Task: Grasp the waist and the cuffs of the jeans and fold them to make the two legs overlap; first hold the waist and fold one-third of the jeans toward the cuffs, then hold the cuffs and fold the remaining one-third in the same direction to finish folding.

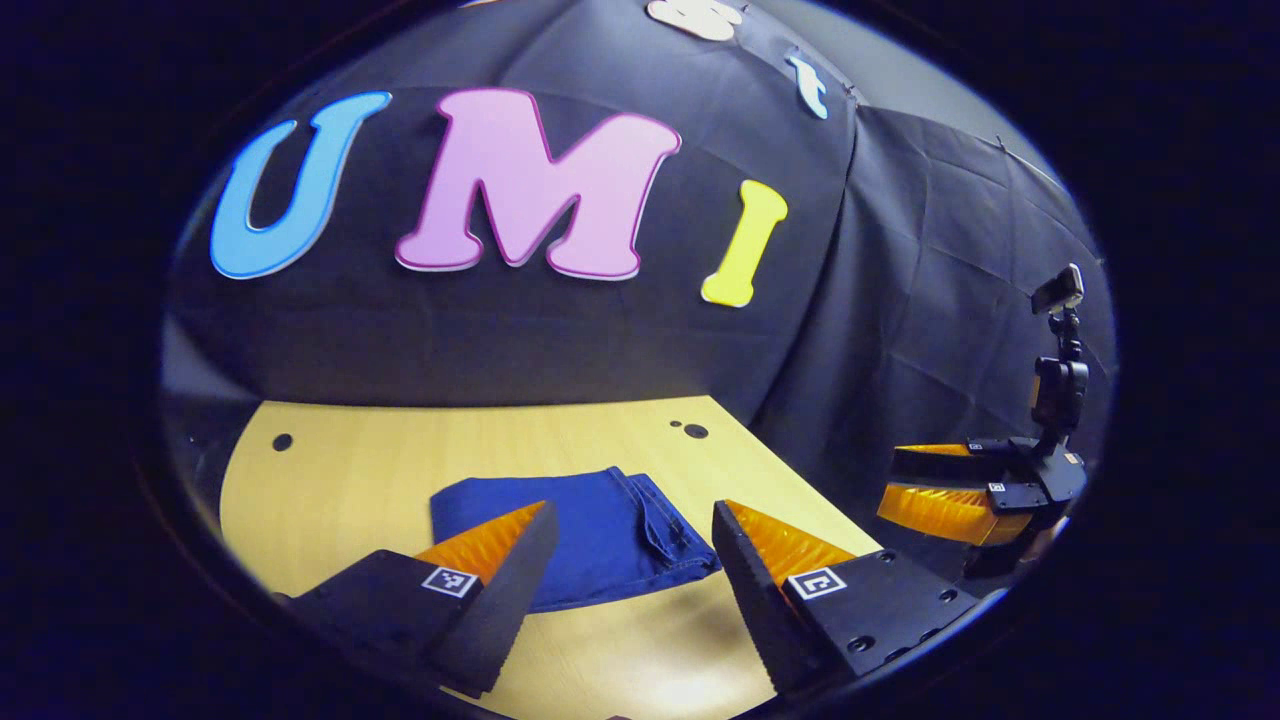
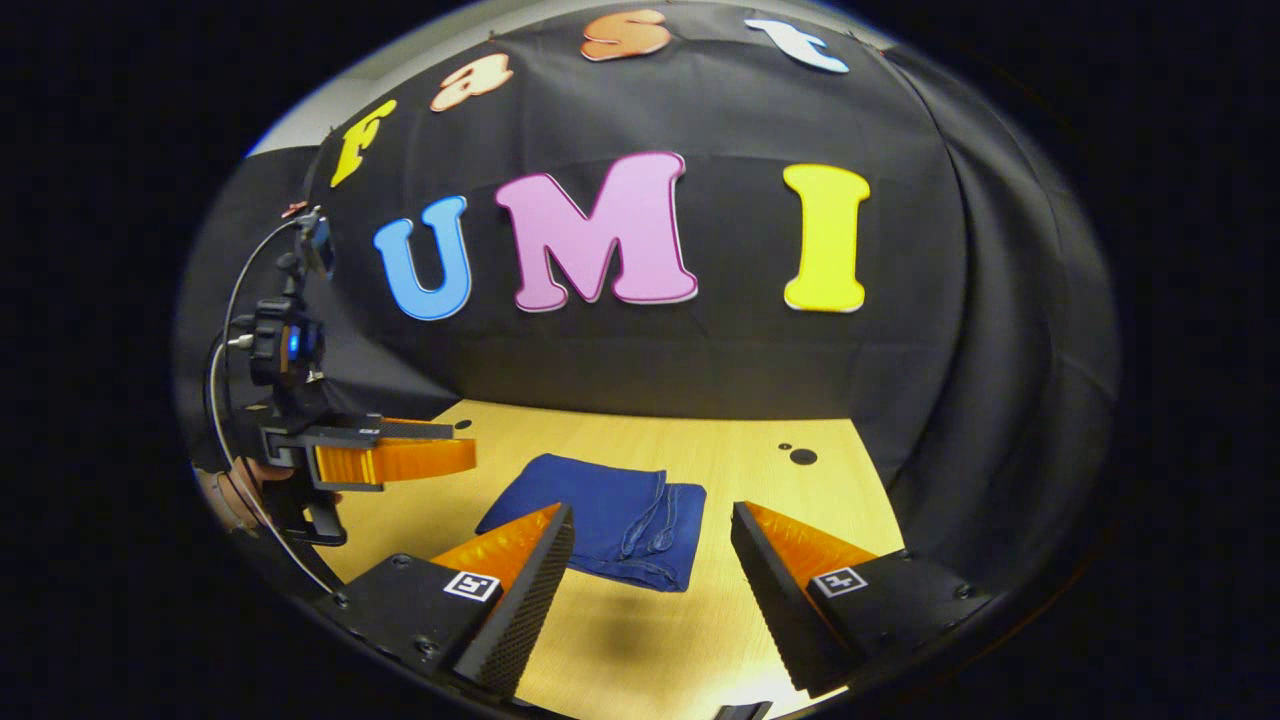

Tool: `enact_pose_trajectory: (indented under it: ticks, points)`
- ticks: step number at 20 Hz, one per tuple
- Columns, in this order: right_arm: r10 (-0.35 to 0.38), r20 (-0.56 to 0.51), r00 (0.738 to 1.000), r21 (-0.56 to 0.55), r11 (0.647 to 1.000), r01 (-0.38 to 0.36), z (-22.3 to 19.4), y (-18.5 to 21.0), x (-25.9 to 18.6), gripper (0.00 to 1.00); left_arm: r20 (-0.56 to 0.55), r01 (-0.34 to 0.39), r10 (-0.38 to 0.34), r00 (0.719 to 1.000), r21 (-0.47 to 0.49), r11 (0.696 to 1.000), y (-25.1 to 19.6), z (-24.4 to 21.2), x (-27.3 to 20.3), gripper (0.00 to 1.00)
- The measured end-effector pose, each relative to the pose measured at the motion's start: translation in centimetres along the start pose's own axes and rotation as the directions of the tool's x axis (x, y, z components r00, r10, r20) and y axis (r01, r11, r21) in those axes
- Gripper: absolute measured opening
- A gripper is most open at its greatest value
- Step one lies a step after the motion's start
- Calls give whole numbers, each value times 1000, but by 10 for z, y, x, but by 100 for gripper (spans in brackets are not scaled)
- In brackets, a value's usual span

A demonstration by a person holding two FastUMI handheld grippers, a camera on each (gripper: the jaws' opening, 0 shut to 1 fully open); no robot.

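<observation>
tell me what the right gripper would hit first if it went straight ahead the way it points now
Probably the folded blue denim jeans on the light wooden table: they lie ahead between the open right gripper fingers, though depth is unclear.

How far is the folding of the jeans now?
It looks finished: the jeans lie on the table as a compact folded stack. Nothing is in hand: the left gripper and right gripper hang open above the table, apart from the cloth. No fold seems left.
</observation>
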State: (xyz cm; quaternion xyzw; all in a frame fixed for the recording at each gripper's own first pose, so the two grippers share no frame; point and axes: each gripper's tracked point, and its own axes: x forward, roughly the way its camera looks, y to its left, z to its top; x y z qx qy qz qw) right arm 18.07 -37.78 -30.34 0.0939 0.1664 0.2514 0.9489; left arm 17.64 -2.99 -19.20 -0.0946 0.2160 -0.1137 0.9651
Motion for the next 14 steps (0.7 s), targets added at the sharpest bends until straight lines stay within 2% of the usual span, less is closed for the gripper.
enact_pose_trajectory:
  ticks: [2,5,7,10,12,14]
  points:
    - [-7,21,1000,-36,999,8,4,16,-17,96,64,-58,55,996,33,998,11,-3,-51,97]
    - [12,86,996,-77,997,-6,19,59,-47,97,135,-145,140,981,28,989,21,7,-120,96]
    - [-11,138,990,-137,990,30,35,72,-64,97,210,-184,171,963,42,982,20,17,-160,97]
    - [-32,224,974,-176,982,73,57,88,-93,96,264,-256,232,936,60,965,21,14,-203,96]
    - [-27,260,965,-171,982,74,65,95,-109,96,295,-263,239,925,43,964,16,18,-222,96]
    - [10,256,967,-156,987,31,64,110,-116,96,312,-262,242,919,22,965,14,23,-235,96]
